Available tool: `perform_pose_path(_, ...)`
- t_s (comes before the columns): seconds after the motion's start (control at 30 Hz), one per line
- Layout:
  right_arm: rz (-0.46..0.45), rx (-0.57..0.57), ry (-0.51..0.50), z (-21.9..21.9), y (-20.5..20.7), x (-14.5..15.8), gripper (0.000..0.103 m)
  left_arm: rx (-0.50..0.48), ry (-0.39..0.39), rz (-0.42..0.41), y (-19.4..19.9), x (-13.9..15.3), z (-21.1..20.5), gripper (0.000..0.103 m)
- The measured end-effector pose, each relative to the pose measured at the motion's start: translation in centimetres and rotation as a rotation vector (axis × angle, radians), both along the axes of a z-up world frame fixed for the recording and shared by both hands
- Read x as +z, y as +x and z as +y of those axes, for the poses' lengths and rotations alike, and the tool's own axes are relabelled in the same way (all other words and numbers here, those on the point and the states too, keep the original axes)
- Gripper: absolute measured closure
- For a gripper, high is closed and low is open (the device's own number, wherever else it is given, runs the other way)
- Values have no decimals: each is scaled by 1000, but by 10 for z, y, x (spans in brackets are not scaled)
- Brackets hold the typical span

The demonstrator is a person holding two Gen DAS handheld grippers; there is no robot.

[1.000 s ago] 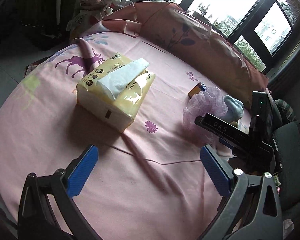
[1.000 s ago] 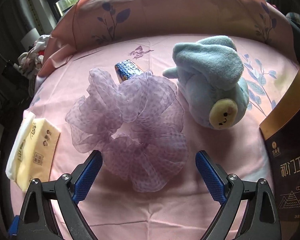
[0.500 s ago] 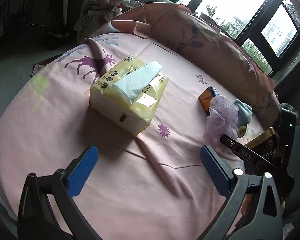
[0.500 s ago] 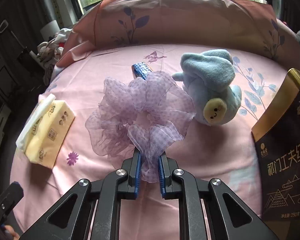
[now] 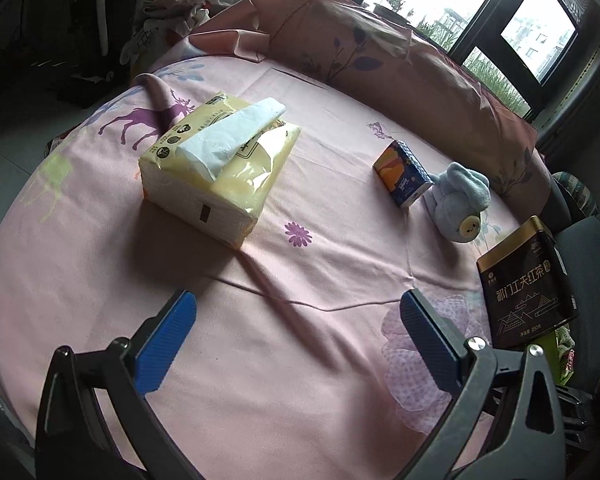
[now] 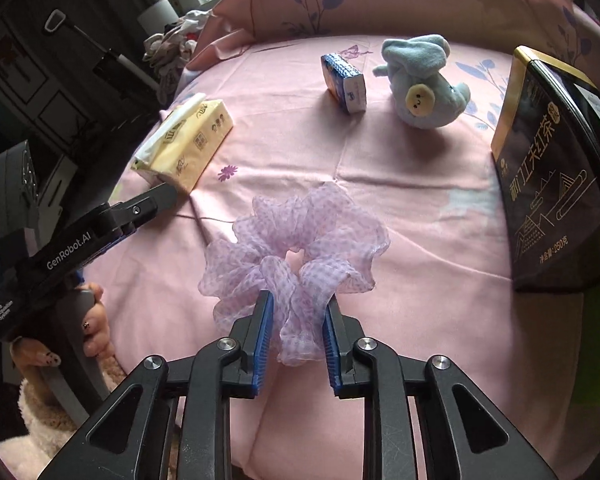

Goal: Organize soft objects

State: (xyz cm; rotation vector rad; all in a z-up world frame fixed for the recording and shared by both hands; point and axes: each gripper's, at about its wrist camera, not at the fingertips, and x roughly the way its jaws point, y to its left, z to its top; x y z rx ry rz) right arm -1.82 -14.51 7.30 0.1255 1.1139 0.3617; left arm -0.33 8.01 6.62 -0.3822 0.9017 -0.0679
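right gripper (image 6: 296,334) opening, blue pads partly apart with the near frill of the lilac scrunchie (image 6: 296,248) loose between them, lying on the pink sheet (image 6: 420,208) beside the dark tea tin (image 6: 556,184). left gripper (image 5: 296,336) spread wide, holding nothing, hovering above bare sheet.

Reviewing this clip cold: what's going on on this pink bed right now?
A person with a gripper in each hand is sorting soft things on a pink bedsheet. The right gripper has a frilly purple scrunchie between its jaws, which are opening, so it looks like a release. The left gripper is open with nothing between its fingers. A tissue pack, a small blue packet, a blue plush toy and a dark tea tin lie apart on the sheet.
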Motion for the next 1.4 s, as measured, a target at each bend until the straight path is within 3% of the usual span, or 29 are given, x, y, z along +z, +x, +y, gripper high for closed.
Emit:
perform_pose_path(0.03, -19, -29, 25, -5, -2, 5, 51, -4, 2, 4, 0, -1, -2, 1)
perform_pose_path(0.07, -50, -54, 49, -10, -3, 12, 30, -7, 6, 8, 0, -2, -5, 1)
perform_pose_path(0.1, -88, -72, 63, -13, -4, 19, 18, -11, 11, 11, 0, -2, -7, 1)
perform_pose_path(0.2, -155, -109, 36, -20, -1, 36, 18, -39, 24, 7, -2, -1, -15, 1)
perform_pose_path(0.33, -126, -135, 80, -26, 14, 38, 18, -92, 29, 0, -7, 0, -29, 2)
perform_pose_path(0.5, -40, -118, 116, -23, 30, 15, 18, -206, 26, 35, -9, -8, -56, 3)
perform_pose_path(0.6, 17, -130, 132, -21, 35, -2, 18, -260, 69, 76, -10, -18, -79, 4)
perform_pose_path(0.8, 44, -127, 128, -20, 42, -20, 18, -339, 38, 118, -10, -31, -102, 7)
perform_pose_path(0.9, 73, -128, 119, -21, 45, -33, 18, -358, 59, 137, -10, -39, -112, 14)
perform_pose_path(1.0, 96, -138, 110, -22, 46, -44, 18, -356, 109, 104, -13, -39, -119, 23)
perform_pose_path(1.13, 94, -134, 135, -24, 44, -49, 18, -352, 107, 80, -13, -40, -123, 33)
perform_pose_path(1.27, 115, -115, 176, -25, 42, -54, 40, -387, 123, 59, -14, -39, -132, 59)
perform_pose_path(1.4, 100, -102, 212, -25, 36, -49, 67, -396, 108, 10, -18, -29, -137, 68)
